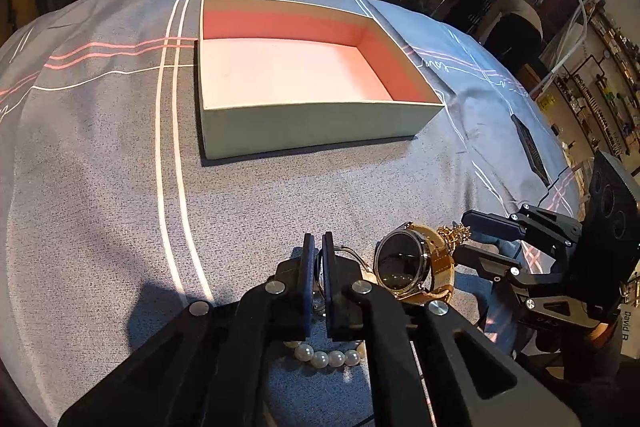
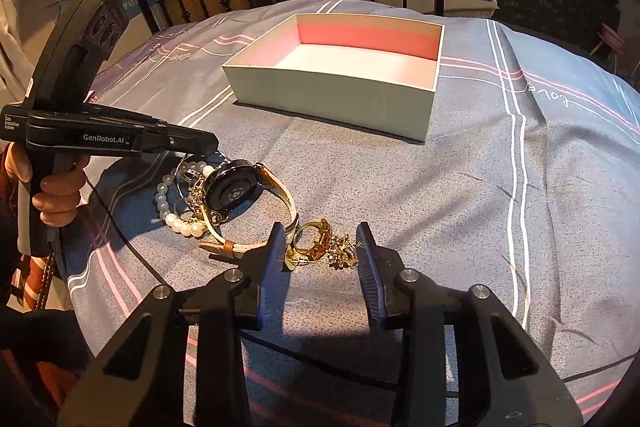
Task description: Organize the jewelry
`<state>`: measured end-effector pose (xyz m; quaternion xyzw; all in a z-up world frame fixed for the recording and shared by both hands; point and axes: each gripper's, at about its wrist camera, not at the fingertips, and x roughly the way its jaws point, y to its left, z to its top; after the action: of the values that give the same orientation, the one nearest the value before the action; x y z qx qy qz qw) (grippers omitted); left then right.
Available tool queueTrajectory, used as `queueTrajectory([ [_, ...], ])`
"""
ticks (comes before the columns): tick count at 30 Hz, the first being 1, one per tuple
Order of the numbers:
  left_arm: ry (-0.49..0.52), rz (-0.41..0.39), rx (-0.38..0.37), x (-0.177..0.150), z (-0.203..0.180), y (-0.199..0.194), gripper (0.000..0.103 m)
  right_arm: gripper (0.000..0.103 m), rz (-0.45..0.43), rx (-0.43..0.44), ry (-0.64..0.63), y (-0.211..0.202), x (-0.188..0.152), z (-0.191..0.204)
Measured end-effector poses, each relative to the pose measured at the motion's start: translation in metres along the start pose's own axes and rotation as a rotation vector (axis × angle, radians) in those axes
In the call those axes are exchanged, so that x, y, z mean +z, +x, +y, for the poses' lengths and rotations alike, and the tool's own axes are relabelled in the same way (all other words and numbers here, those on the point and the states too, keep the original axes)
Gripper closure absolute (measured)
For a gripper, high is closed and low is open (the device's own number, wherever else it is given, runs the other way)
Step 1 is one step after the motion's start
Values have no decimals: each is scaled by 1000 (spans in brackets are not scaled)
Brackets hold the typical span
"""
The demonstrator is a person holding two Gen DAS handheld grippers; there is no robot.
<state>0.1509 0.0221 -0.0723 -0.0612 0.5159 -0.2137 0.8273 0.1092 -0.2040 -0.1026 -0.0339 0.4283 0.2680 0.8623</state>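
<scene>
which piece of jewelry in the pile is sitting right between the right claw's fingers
The gold ring with the amber stone, lying between the right claw fingers. The gold watch with the dark round face and the white pearl bracelet lie farther left.

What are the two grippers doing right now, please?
Left gripper: shut on a thin silver bangle.
Right gripper: open, straddling the gold ring, pads not touching it.
</scene>
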Motion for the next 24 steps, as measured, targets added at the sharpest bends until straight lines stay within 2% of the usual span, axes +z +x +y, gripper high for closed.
queueTrajectory([
  [4,-16,-14,-10,-1,0,-4,100,68,-20,0,6,-6,-1,0],
  [12,-68,-56,-31,0,1,-15,100,70,6,-9,6,-4,-9,-7],
  [17,-77,-86,-32,4,-6,-27,101,87,30,-13,-30,8,-7,-3],
  [24,-49,-136,-29,13,-22,-47,101,87,-7,-20,-48,-5,-6,2],
])
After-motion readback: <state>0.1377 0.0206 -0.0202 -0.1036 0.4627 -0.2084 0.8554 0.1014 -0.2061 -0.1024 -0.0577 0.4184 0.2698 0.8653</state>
